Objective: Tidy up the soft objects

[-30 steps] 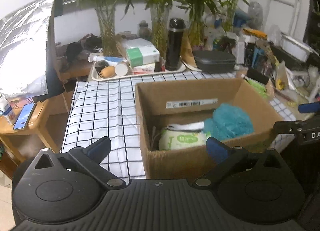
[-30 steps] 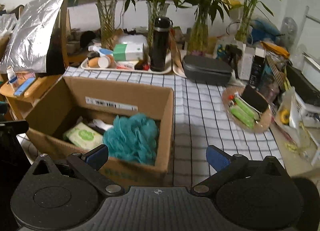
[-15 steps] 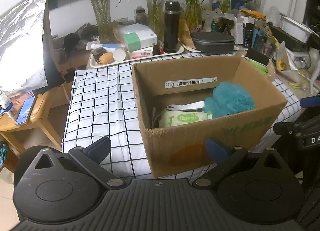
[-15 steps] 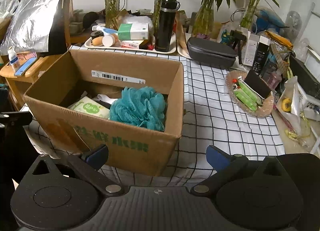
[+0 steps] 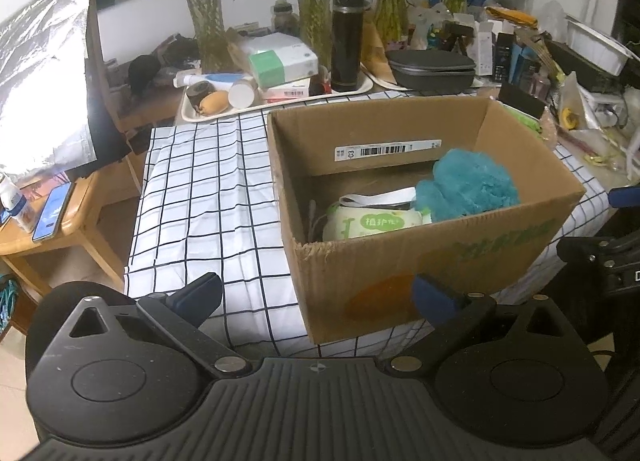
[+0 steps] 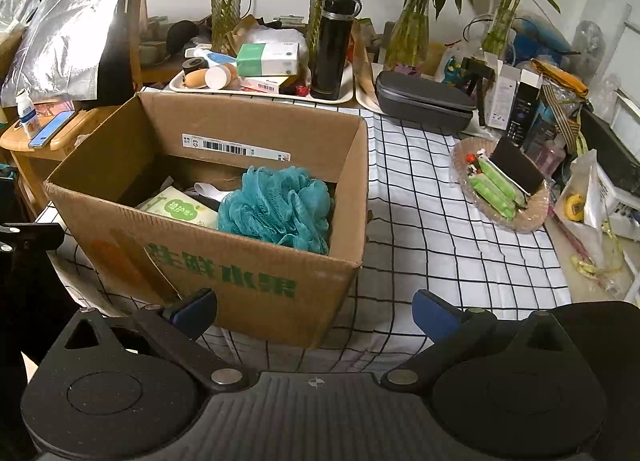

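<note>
A brown cardboard box (image 5: 440,261) (image 6: 224,273) stands on the checked tablecloth. Inside it lie a teal mesh bath sponge (image 5: 468,185) (image 6: 276,209), a green-and-white pack of wipes (image 5: 372,223) (image 6: 180,209) and a white strap-like item (image 5: 380,197). My left gripper (image 5: 316,297) is open and empty, held off the table's near edge in front of the box's left corner. My right gripper (image 6: 314,307) is open and empty too, low in front of the box's right corner.
A tray (image 6: 256,91) with a tissue box, tubes and a black flask (image 6: 334,47) sits behind the box. A dark case (image 6: 424,105) and a dish of green packets (image 6: 500,189) lie to the right. A wooden side table (image 5: 52,229) with a phone stands left.
Both grippers have pulled back and away from the box, toward the table's near edge. The box's front face now shows in full. Both stay open.
</note>
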`<state>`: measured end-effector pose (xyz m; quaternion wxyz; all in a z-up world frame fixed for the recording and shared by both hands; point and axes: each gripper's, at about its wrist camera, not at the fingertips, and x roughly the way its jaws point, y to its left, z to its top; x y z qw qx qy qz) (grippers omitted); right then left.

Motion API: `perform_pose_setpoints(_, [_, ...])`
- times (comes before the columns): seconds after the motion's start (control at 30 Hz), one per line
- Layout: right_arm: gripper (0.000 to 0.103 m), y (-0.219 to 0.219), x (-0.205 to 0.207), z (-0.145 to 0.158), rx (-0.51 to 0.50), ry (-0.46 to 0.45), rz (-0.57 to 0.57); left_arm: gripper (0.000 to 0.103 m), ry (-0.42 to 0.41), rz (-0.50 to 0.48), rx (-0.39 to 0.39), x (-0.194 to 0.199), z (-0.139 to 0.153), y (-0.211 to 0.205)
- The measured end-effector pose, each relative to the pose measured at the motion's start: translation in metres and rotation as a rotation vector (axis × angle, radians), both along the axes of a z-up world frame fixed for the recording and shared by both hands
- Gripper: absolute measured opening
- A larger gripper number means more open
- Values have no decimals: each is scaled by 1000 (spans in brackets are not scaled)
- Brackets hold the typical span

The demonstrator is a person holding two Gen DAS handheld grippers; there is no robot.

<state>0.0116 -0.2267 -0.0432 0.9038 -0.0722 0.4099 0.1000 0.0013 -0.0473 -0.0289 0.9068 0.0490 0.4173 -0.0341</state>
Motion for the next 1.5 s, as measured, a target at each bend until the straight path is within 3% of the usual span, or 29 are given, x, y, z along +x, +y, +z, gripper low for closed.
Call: perform_pose_setpoints(1.5, [103,0,1,0,-7,-11,0,103,9,-5,-5,0,-2,-2])
